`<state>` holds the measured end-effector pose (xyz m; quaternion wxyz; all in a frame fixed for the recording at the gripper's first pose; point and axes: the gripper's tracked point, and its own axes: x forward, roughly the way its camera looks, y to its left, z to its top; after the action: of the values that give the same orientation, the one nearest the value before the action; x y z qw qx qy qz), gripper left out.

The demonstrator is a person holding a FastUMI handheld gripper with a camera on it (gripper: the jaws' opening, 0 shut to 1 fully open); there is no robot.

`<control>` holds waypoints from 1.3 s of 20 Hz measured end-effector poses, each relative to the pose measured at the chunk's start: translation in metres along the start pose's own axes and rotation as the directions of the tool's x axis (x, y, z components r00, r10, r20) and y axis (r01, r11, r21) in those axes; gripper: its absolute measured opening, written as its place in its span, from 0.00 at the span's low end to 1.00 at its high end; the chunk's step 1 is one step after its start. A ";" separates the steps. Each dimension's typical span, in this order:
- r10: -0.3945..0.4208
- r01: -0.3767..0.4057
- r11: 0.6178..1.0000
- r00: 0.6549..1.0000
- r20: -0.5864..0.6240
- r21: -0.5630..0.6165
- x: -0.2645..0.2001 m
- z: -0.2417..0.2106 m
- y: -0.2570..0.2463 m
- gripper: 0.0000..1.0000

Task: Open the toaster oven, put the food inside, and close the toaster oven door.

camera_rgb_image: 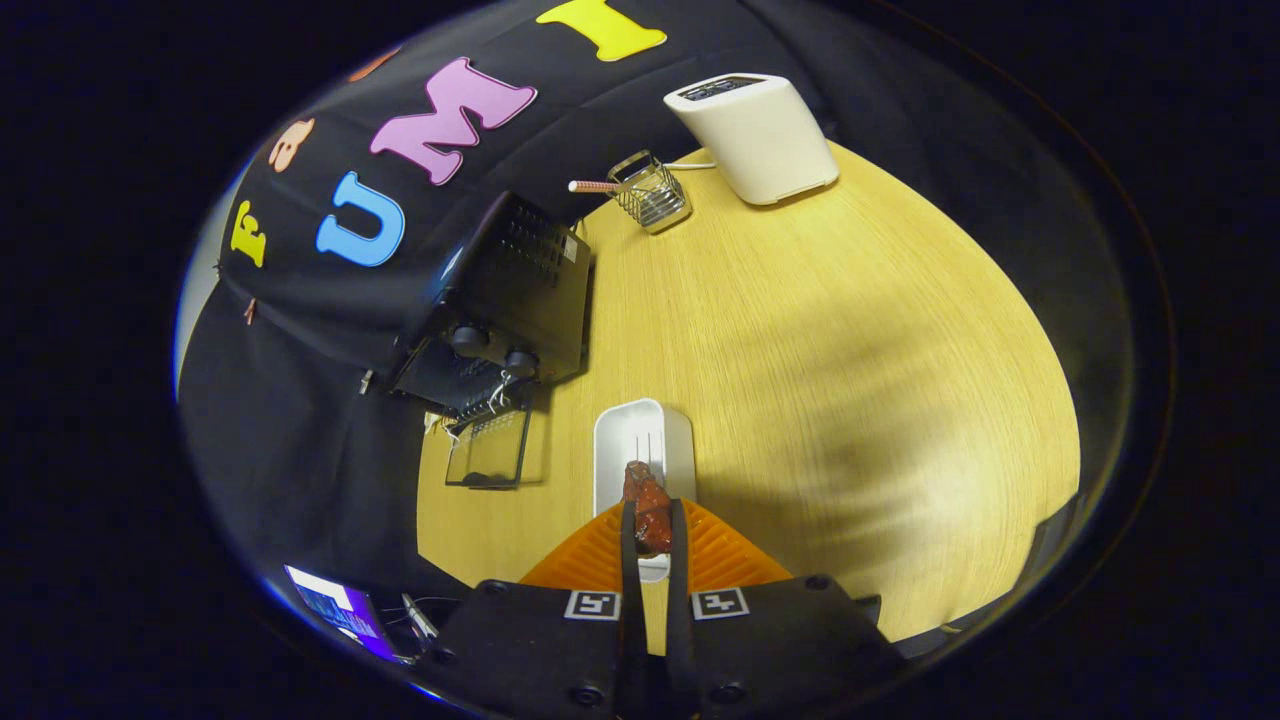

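My gripper [652,520] is shut on a reddish-brown piece of food [648,505], which sits pinched between the two orange fingers [590,555]. Right under the food lies a white rectangular tray [640,435] on the wooden table [820,400]. The black toaster oven [505,300] stands beyond and to the left of the fingers, against the booth wall. Its glass door [488,450] hangs open and folded down, and a wire rack shows inside. Two knobs sit on its front panel.
A white pop-up toaster [755,135] stands at the far side of the table. Beside it is a small wire basket [650,192] with a striped stick poking out. A lit screen [335,605] lies low to the left of the gripper.
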<state>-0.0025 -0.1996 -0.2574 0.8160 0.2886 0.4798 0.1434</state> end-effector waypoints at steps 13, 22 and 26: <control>0.104 -0.108 0.994 0.987 0.126 0.021 0.003 -0.025 0.149 0.11; 0.154 -0.168 0.985 0.956 0.251 0.036 0.078 -0.028 0.232 0.11; 0.172 -0.199 0.978 0.932 0.320 0.055 0.117 -0.010 0.255 0.11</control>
<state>0.0581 0.0653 -0.1881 0.8515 0.3868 0.3202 0.1512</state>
